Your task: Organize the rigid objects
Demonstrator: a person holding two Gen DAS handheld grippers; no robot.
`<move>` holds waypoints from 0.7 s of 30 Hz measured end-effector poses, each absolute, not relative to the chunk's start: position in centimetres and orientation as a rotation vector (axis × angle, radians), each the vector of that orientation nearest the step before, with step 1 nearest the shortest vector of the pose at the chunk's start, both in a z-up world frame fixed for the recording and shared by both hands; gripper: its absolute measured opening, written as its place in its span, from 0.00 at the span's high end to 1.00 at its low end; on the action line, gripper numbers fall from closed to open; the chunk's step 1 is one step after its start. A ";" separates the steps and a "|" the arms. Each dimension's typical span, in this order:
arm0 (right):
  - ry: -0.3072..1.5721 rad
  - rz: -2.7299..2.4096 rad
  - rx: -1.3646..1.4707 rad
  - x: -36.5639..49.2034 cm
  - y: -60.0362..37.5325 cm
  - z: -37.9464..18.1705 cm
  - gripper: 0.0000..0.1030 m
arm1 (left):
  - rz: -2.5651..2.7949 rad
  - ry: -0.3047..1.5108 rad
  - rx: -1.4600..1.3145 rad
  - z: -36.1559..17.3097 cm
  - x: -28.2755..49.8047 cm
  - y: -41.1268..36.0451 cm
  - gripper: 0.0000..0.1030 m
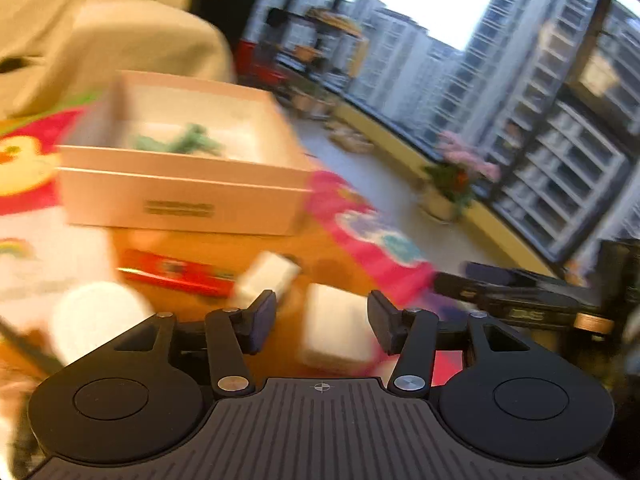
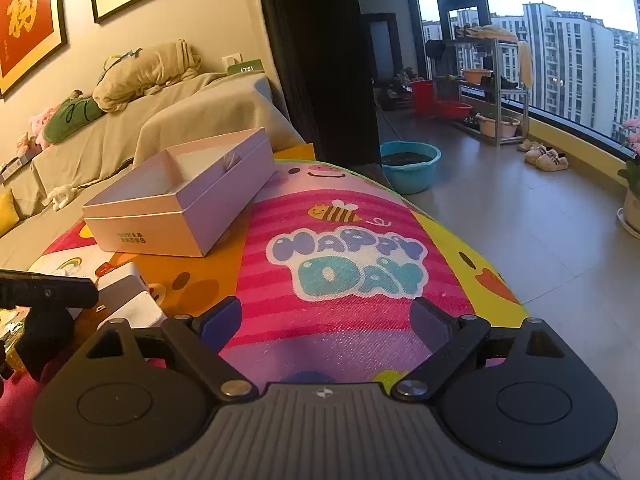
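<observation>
Through the left wrist view, blurred by motion, the left gripper [image 1: 322,322] is tilted and held low over a colourful cartoon-printed play mat [image 1: 360,216], its two dark fingers spread wide with nothing between the pads. Beyond the gap lies a small white rectangular block [image 1: 338,328], apart from both fingertips. Just past the left finger sits a second small white block [image 1: 268,276], and beside it a flat red rectangular box [image 1: 176,272] lies on the orange part of the mat. Farther back stands an open pale pink cardboard box [image 1: 180,196] with something green and blurred [image 1: 180,142] inside; what it is cannot be told. A round white object [image 1: 96,320] shows at the near left, too smeared to identify. From the right wrist view, the right gripper [image 2: 326,320] hovers level over the pink striped area of the mat [image 2: 340,320], near the "HAPPY DAY" lettering, fingers parted wide and holding nothing. The pink box [image 2: 180,204] stands well ahead to the left, and a white-and-grey block [image 2: 128,292] lies near the left finger, beside the dark body of the left gripper [image 2: 44,292]. A blue plastic basin [image 2: 412,166] sits on the tiled floor beyond the mat.
</observation>
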State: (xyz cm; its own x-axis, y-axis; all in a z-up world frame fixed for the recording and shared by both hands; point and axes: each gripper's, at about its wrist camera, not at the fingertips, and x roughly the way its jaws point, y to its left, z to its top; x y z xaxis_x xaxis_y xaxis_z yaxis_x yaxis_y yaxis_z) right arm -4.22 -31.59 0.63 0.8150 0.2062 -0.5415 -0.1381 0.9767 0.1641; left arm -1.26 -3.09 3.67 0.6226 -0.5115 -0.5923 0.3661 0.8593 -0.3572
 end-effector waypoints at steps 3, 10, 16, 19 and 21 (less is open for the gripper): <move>0.598 0.200 0.122 -4.4 -31.2 0.6 0.11 | -0.521 0.756 -0.073 3.3 -1.1 -6.3 0.45; 0.593 0.218 0.095 -5.0 -30.4 0.6 0.11 | -0.440 0.771 0.166 1.5 -0.6 -10.4 0.44; 0.584 0.212 0.062 -5.4 -30.4 0.6 0.11 | -0.435 0.727 0.138 1.5 -1.7 -9.7 0.52; 0.577 0.234 0.033 -5.5 -29.8 0.9 0.11 | -0.455 0.712 0.114 1.7 -3.6 -8.6 0.52; 0.571 0.264 0.011 -5.5 -28.9 1.4 0.11 | -0.459 0.708 0.073 2.1 -5.3 -7.4 0.52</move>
